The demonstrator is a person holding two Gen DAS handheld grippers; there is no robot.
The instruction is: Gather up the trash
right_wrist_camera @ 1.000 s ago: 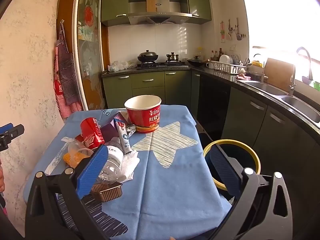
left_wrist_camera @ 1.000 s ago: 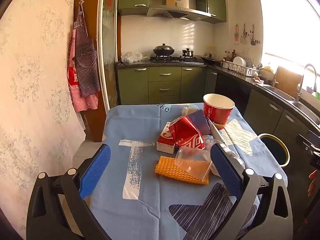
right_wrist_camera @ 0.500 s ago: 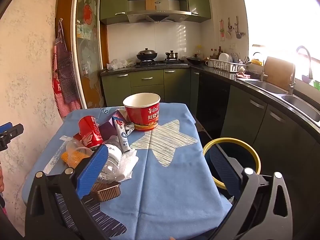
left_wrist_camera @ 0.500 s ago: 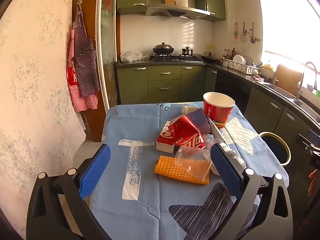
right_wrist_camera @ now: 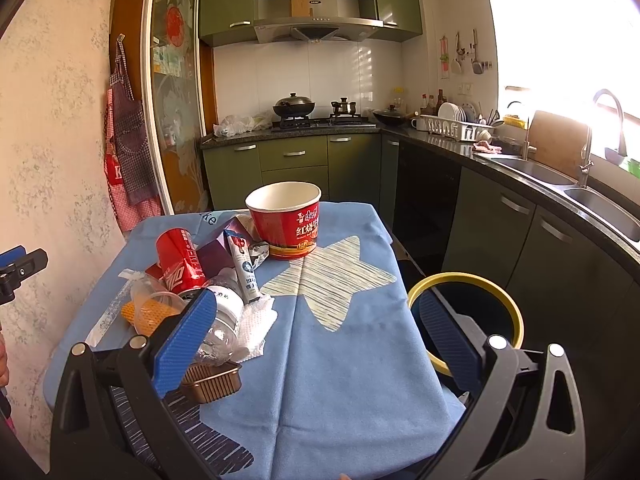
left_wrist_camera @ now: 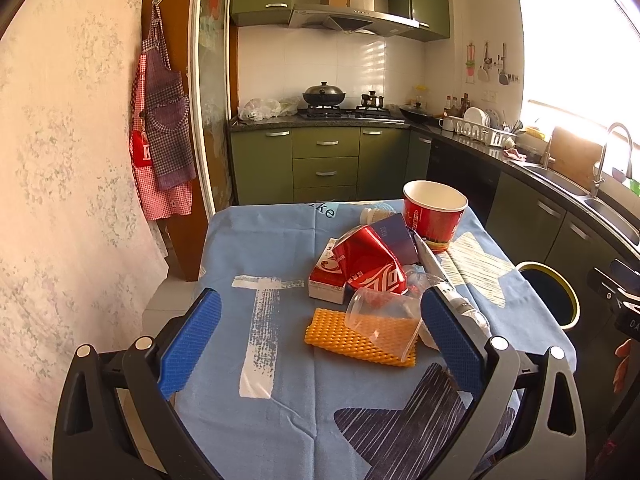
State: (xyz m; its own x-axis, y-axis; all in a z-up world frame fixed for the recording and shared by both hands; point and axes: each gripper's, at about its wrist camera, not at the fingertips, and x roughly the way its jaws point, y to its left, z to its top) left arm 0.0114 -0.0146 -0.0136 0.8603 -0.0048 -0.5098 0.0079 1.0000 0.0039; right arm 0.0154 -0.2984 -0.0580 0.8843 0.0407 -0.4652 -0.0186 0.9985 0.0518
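While both claws hung spread wide and empty above the near edge of the counter, nothing had yet been picked up, so the task looked to be at its very start. The left claw (left_wrist_camera: 318, 344) faced a clear plastic cup (left_wrist_camera: 382, 322) lying on its side over an orange foam mesh sleeve (left_wrist_camera: 340, 338), with a crushed red soda can (left_wrist_camera: 370, 266) leaning on a small red-and-white carton (left_wrist_camera: 326, 280) just behind. The right claw (right_wrist_camera: 316, 344) looked over bare cloth, with a crumpled clear plastic bottle (right_wrist_camera: 222, 320), a white paper napkin (right_wrist_camera: 256, 320) and a brown ribbed plastic tray (right_wrist_camera: 210, 380) beside its left finger. A red paper noodle bowl (right_wrist_camera: 286, 220) stood upright toward the far edge.

A black bin with a yellow rim (right_wrist_camera: 476, 308) stood on the floor off the counter's right edge. The next move probably called for closing on one loose piece, likely the cup or bottle, and carrying it over that edge.

A blue star-printed cloth (right_wrist_camera: 340, 380) covered the counter. Beyond lay a kitchen with green cabinets, a stove and a sunlit sink.
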